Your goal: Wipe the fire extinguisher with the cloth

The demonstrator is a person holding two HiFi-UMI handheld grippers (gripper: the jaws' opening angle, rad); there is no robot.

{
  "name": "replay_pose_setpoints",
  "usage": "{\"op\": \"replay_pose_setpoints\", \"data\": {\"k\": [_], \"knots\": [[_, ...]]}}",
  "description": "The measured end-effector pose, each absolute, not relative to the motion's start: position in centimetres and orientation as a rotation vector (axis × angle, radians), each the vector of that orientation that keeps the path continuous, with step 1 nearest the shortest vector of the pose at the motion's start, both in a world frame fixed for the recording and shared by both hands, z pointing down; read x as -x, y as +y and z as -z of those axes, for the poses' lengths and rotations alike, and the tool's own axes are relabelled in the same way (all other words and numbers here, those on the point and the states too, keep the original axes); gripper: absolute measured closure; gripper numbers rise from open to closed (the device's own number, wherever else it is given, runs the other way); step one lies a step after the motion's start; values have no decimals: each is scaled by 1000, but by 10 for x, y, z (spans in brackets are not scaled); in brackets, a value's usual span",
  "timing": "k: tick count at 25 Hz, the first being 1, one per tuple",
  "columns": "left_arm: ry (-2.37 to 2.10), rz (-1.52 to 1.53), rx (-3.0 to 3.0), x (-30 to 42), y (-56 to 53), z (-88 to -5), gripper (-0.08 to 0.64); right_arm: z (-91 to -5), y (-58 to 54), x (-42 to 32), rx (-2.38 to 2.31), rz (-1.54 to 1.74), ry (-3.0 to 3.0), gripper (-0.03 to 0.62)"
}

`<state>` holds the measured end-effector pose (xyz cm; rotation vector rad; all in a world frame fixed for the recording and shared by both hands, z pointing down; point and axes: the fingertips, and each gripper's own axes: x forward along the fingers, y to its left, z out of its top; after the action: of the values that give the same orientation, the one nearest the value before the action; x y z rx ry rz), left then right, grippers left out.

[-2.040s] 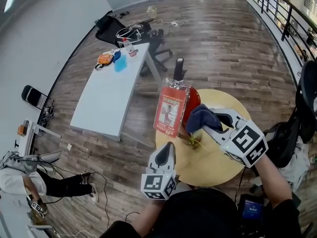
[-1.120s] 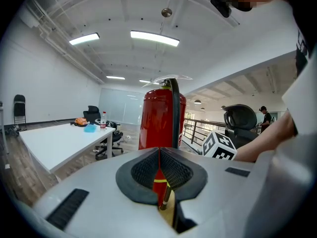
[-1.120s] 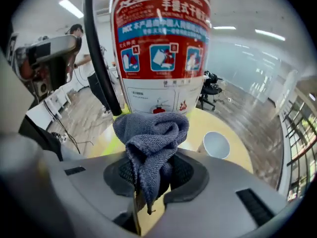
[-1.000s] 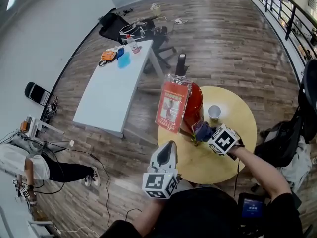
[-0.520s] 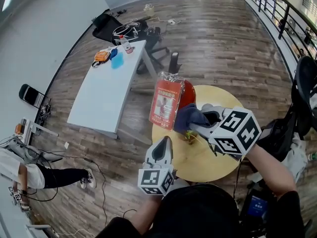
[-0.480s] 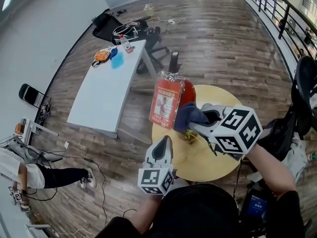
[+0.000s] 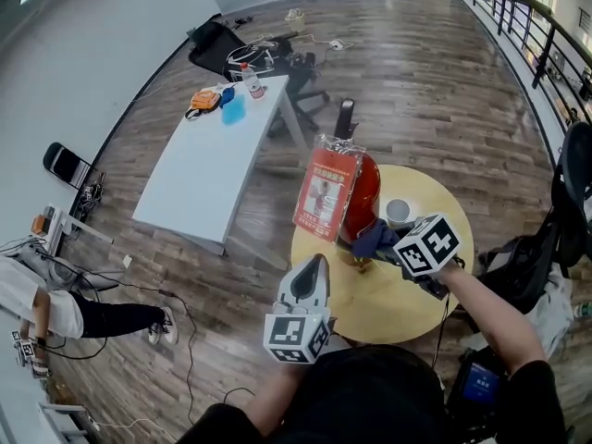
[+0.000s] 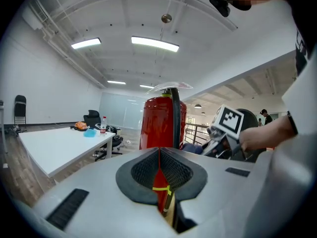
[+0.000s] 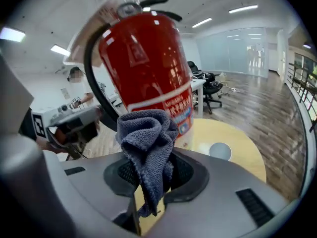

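So in the head view your right gripper (image 7: 381, 246) had its jaws clamped down on the cloth (image 7: 374, 240), a bunched-up grey-blue wad poking out past the tips. The right gripper view showed it even better: cloth pinched between the pads, with a tail hanging down behind them. The wad sat right at the lower part of the fire extinguisher (image 7: 364, 195), on the side facing you, though I couldn't swear it was actually touching.

The extinguisher stood upright on the round wooden table (image 7: 393, 305), around 11 o'clock on the tabletop, with a plastic-sleeved tag (image 7: 324, 193) hanging off its top. A paper cup (image 7: 398, 212) stood just beside it at about 12 o'clock.

Your left gripper (image 7: 311, 268) hung at the table's 8 o'clock edge, pointed at the extinguisher, jaws pressed together with nothing in them. A white table (image 7: 199, 169) was well off at 10 o'clock.
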<state>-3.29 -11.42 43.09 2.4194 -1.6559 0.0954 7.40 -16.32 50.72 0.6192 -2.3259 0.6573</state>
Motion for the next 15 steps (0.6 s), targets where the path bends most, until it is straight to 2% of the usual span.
{"op": "replay_pose_setpoints", "data": {"k": [10, 15], "knots": [[-1724, -171, -2334, 51, -115, -442, 535, -685, -185, -94, -599, -498, -1989, 485], [-1766, -190, -2294, 64, -113, -444, 535, -718, -189, -97, -556, -520, -1978, 485]]}}
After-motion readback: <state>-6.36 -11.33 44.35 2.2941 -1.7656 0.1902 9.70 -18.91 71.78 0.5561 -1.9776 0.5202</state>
